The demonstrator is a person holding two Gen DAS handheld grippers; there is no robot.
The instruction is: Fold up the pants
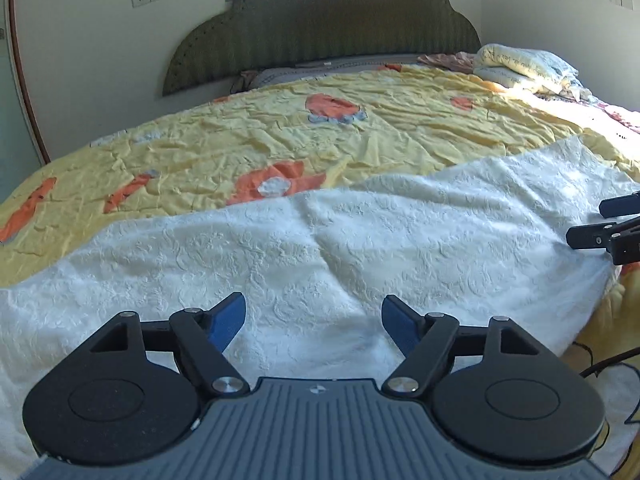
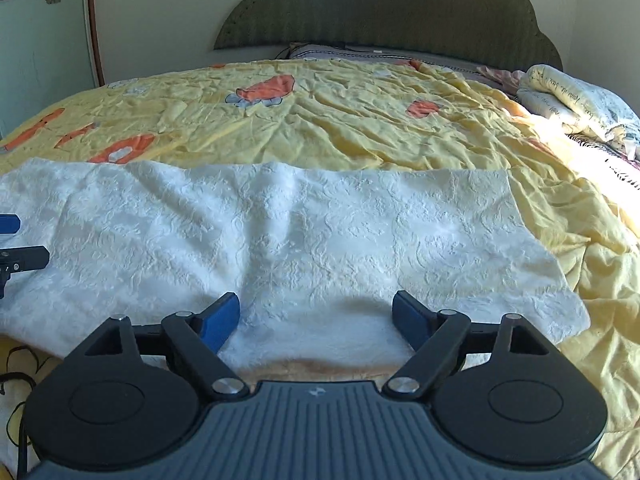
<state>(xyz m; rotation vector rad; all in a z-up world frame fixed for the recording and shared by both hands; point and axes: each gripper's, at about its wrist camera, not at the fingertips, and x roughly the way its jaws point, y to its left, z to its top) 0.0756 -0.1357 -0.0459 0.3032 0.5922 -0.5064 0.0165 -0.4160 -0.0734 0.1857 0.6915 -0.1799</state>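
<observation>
The white textured pants [image 1: 320,248] lie spread flat across the near part of the bed and also fill the middle of the right wrist view [image 2: 300,240]. My left gripper [image 1: 314,320] is open and empty, its blue pads just above the white fabric near its front edge. My right gripper [image 2: 316,318] is open and empty over the pants' near edge. The right gripper's fingers [image 1: 600,236] show at the right edge of the left wrist view. The left gripper's fingers [image 2: 20,258] show at the left edge of the right wrist view.
The bed has a wrinkled yellow sheet with orange prints [image 1: 280,136]. A green scalloped headboard [image 1: 320,28] stands against the wall. Folded bedding [image 2: 572,96] is piled at the far right corner. A black cable [image 1: 608,364] hangs at the bed's right edge.
</observation>
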